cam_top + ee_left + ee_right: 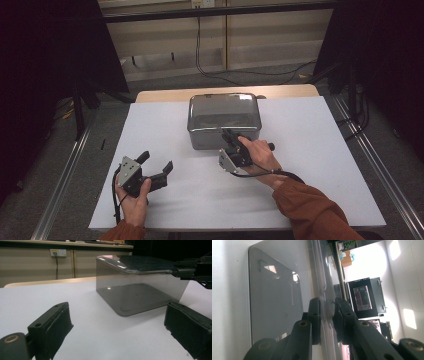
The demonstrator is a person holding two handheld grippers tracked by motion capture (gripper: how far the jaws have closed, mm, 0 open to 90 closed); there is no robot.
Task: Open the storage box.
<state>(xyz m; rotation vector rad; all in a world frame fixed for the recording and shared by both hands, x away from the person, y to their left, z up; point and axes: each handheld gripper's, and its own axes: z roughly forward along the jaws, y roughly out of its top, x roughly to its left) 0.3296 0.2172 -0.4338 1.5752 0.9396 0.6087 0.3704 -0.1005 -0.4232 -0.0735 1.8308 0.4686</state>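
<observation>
Black pads: right gripper [231, 136] is clamped on the near rim of the steel pan [223, 120], one jaw inside the wall, one outside; jaws nearly together, only thin sheet metal between them.
Left gripper [157, 162]: jaws spread wide, holding nothing, resting on the table [310, 150] well apart from the pan.
Pan location: centre-back of the white tabletop, upright, looks empty.
Grip advice: rim bite sits mid-wall, so I'd expect the pan to pivot; lift slow and keep it level, or bring the left in on another wall.
Slip risk: polished metal against foam-like pads, thin edge; squeeze square to the wall.
Pan build: mirror-finish, rectangular, rounded corners, rolled lip, flat floor.
Table surface: matte white, smooth.
</observation>
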